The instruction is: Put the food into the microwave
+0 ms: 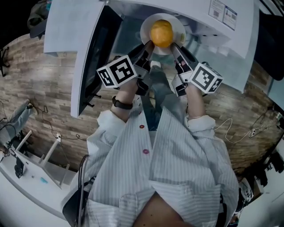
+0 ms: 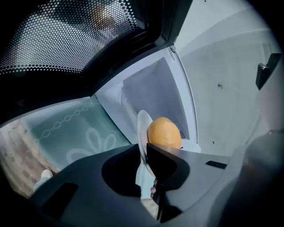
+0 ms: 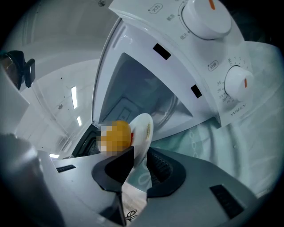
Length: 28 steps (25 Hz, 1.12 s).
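I hold the plate (image 1: pixel 148 23) with the food (image 1: pixel 161 33) level, left claw (image 1: pixel 147 46) clamped on its left rim and right claw (image 1: pixel 175 48) on its right, at the open microwave (image 1: pixel 213 31), cavity straight ahead of both.

On the microwave (image 3: pixel 146 53), the control panel (image 3: pixel 195 66) shows the brand WAHIN below the lower dial (image 3: pixel 238 83), with 35, 30 and 25 at that dial's left. The labels by the upper dial (image 3: pixel 206 15) and the print on the top sticker (image 1: pixel 223 12) are too small to read.

Orange food (image 1: pixel 161 33), white plate (image 1: pixel 146 25), white microwave (image 1: pixel 208 33).
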Motion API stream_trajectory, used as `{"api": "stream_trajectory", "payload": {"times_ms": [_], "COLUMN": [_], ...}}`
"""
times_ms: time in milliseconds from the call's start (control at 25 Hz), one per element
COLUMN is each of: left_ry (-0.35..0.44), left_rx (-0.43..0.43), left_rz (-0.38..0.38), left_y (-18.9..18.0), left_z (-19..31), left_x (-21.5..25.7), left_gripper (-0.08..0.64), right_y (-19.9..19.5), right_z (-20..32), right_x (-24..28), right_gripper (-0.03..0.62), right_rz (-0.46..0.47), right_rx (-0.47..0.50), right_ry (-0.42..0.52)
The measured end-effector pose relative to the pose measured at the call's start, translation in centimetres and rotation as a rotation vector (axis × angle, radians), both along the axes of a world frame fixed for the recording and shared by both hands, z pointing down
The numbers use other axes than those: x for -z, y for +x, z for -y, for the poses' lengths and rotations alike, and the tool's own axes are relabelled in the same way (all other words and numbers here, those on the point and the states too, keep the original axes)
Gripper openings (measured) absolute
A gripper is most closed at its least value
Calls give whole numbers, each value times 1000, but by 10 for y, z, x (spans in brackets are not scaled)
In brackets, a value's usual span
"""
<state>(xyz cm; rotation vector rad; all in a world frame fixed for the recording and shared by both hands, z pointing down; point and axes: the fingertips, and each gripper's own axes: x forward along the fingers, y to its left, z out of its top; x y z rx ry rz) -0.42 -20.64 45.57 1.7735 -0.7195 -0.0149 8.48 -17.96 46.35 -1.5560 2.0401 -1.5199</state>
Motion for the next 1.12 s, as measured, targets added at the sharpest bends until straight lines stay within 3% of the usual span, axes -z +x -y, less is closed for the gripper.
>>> {"api": "stream_trajectory", "payload": {"times_ms": [960, 1120], "left_ry": [74, 114], "left_rx": [31, 12], "left_rz": [70, 99], "left_y": [13, 17], "left_z": [69, 72], "left_x": [-31, -32], "left_gripper": [54, 62], "right_y": [15, 18], "right_z": [66, 72], "right_x": [-24, -21], "right_gripper": [98, 107], "right_rz": [-89, -165], "right_rx": [-89, -76], "right_ry": [79, 122]}}
